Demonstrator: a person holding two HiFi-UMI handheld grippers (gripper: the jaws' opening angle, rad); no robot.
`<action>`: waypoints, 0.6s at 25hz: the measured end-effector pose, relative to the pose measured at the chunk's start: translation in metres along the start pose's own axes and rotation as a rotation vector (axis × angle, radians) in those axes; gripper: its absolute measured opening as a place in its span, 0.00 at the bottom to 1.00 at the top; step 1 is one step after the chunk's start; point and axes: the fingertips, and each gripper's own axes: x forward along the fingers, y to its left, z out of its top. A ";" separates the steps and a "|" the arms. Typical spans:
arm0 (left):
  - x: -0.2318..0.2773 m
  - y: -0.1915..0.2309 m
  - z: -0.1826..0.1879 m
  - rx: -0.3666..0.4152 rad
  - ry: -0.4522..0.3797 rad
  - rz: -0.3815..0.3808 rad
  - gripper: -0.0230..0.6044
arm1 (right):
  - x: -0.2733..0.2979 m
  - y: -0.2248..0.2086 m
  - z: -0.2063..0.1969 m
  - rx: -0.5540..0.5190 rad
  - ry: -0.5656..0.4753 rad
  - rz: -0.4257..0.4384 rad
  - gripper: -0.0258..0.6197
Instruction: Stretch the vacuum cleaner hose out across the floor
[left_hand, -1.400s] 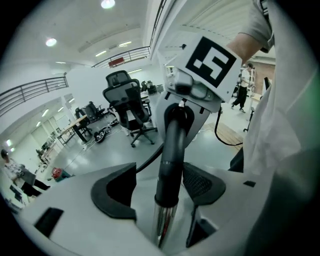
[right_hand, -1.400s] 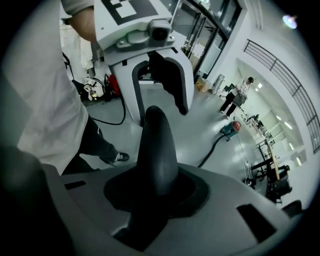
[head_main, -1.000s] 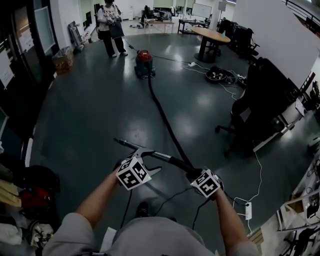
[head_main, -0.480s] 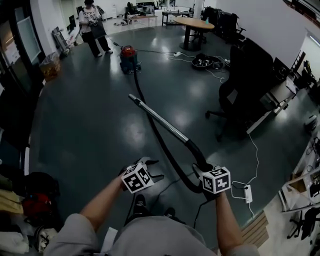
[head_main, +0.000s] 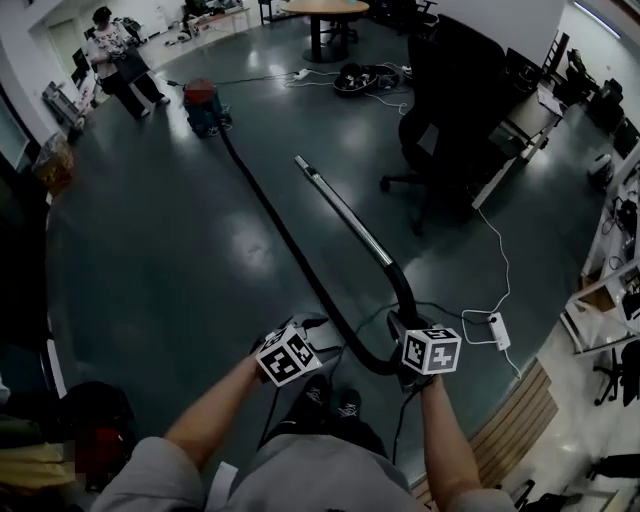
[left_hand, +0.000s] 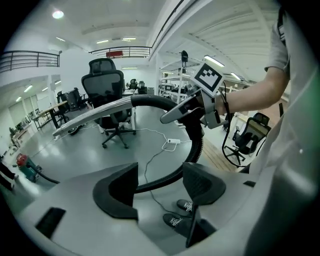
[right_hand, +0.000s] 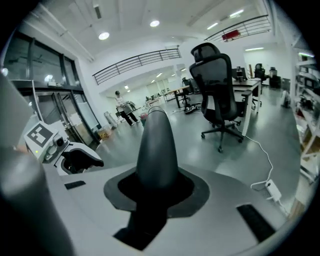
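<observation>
Head view: red vacuum cleaner (head_main: 203, 103) stands on the grey floor (head_main: 170, 260) at far upper left; a second ago it sat near top centre, so the whole view has swung

- Black hose (head_main: 280, 225) runs from the cleaner in one long line down the floor, dips in a low loop between the two grippers, then climbs to the right gripper (head_main: 403, 330)
- Right gripper: fingers (right_hand: 197, 192) pinch the dark curved handle end of the hose, as in both earlier frames
- Metal wand (head_main: 345, 212) points up and away from that grip, toward the black office chair (head_main: 450, 90), right of the hose. A second ago it lay low and crosswise, tip to the left; half a second ago it aimed toward the cleaner
- Left gripper (head_main: 318, 335): fingers spread, nothing pinched. Its own view shows the hose crossing beyond the gap, not pressed. A second ago this gripper sat right at the wand; now it is apart from it, just beside the hose loop
- Standing person (head_main: 115, 55) now in the top-left corner
- White power strip (head_main: 497, 330) lies right of the right gripper
- Wearer's shoes (head_main: 330, 400) below the loop
</observation>
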 end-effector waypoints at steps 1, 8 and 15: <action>0.007 0.002 0.000 -0.002 -0.007 -0.025 0.49 | 0.002 -0.007 -0.006 0.039 -0.005 -0.028 0.19; 0.060 -0.003 -0.014 0.036 0.027 -0.209 0.49 | 0.029 -0.052 -0.051 0.292 -0.035 -0.240 0.19; 0.123 0.010 -0.056 0.015 0.087 -0.273 0.49 | 0.064 -0.101 -0.128 0.518 -0.052 -0.401 0.19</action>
